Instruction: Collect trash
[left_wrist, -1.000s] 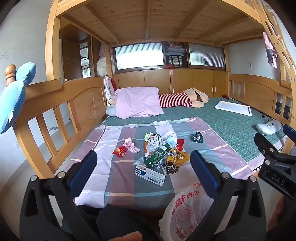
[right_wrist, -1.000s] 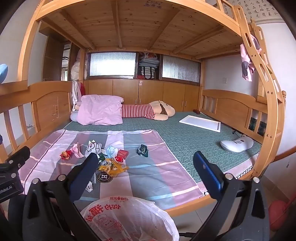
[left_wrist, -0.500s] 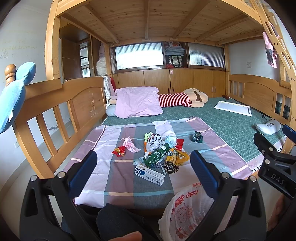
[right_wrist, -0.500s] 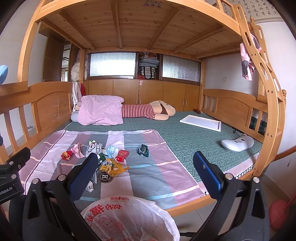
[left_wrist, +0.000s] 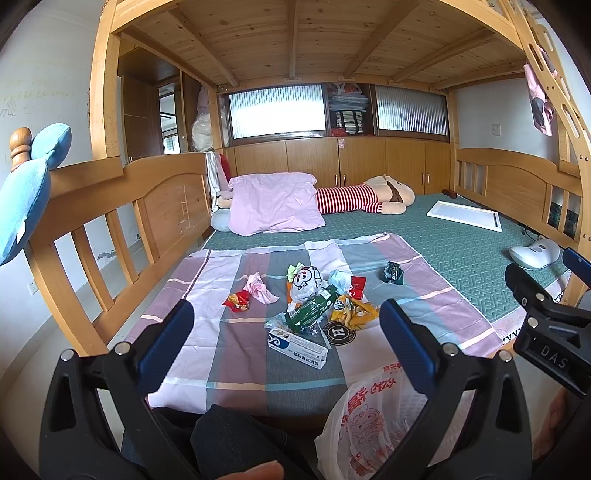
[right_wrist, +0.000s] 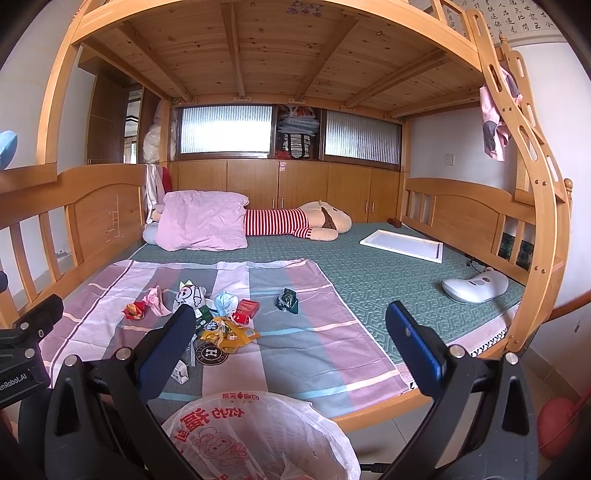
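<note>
Several pieces of trash lie on the striped sheet (left_wrist: 236, 350): a white and blue box (left_wrist: 297, 348), a green wrapper (left_wrist: 312, 307), a yellow wrapper (left_wrist: 354, 314), a round dark coaster (left_wrist: 338, 332), a red wrapper (left_wrist: 236, 300), pink crumpled paper (left_wrist: 258, 288) and a dark wrapper (left_wrist: 393, 272). A white plastic bag with red print (right_wrist: 258, 439) hangs at the bed's near edge. My left gripper (left_wrist: 286, 347) is open, held short of the pile. My right gripper (right_wrist: 291, 350) is open above the bag, with the yellow wrapper (right_wrist: 231, 334) ahead of its left finger.
The bed has wooden rails (left_wrist: 110, 221) on the left and far right. A pink pillow (left_wrist: 271, 206), a striped plush toy (left_wrist: 354, 199), a white board (left_wrist: 463, 216) and a white plastic device (right_wrist: 474, 290) lie on the green mat. A dark-clothed knee (left_wrist: 236, 435) is below.
Both grippers have drifted only slightly; the trash and the bag lie as before, and both stay open.
</note>
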